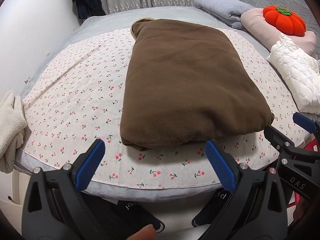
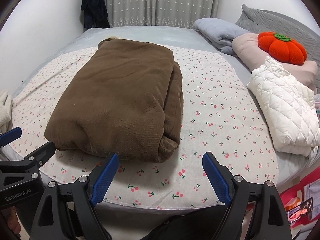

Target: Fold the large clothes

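Nearest the cameras, the left gripper (image 1: 155, 146) and right gripper (image 2: 160, 159) hung spread wide, holding nothing. Beyond them, the thick brown garment (image 1: 180, 84) lay folded into a plump rectangle on the cherry-print sheet (image 1: 66, 100); a white quilted jacket (image 2: 284, 108) sat farther right.

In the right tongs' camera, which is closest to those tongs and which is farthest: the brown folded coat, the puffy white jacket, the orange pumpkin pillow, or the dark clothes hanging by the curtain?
1. Brown folded coat, just ahead-left of the right tongs.
2. White jacket, off right.
3. Pumpkin pillow, behind the jacket.
4. Dark hanging clothes, far corner.
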Demonstrator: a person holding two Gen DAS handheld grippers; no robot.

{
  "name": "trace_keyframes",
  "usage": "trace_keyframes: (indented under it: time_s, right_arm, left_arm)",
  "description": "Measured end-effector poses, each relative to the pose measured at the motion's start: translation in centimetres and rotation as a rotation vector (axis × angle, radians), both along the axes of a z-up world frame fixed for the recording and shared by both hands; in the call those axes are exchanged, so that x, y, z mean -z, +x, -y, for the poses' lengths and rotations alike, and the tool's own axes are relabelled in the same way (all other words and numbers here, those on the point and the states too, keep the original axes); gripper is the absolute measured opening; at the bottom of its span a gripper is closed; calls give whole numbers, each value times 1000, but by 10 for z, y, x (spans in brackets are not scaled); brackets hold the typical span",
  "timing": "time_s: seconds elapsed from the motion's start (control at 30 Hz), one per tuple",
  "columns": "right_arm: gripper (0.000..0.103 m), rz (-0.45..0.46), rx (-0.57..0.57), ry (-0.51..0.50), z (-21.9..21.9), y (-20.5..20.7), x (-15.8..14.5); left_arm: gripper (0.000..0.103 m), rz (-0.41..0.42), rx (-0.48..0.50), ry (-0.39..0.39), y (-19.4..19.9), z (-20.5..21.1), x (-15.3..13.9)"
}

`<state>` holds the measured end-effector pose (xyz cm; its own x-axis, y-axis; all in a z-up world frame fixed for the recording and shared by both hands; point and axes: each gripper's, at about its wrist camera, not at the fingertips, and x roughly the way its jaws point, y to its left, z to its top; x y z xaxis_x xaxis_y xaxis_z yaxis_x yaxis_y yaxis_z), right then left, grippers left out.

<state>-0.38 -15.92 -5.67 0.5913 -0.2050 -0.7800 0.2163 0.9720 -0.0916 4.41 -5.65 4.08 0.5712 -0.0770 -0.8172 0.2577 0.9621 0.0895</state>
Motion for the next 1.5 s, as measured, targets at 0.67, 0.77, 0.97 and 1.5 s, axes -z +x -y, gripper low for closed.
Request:
trace_keyframes:
  time_s: [0.67,0.77,0.97,1.5]
  right_arm:
    - [88,7,-7,-2,-2,0,-3]
    - [88,7,-5,-4,-1,0,-3]
    - [88,9,-3,-2,0,-1,-4]
    - [88,9,-3,-1,0,-1,-4]
  left_arm:
    - [100,-23,-5,-19,3,-3,4]
    - [100,-21,-1,-21,2,-2,3]
    - [100,-25,-1,-25,1,-2,4]
    - [100,-26,4,-32,2,-4,3]
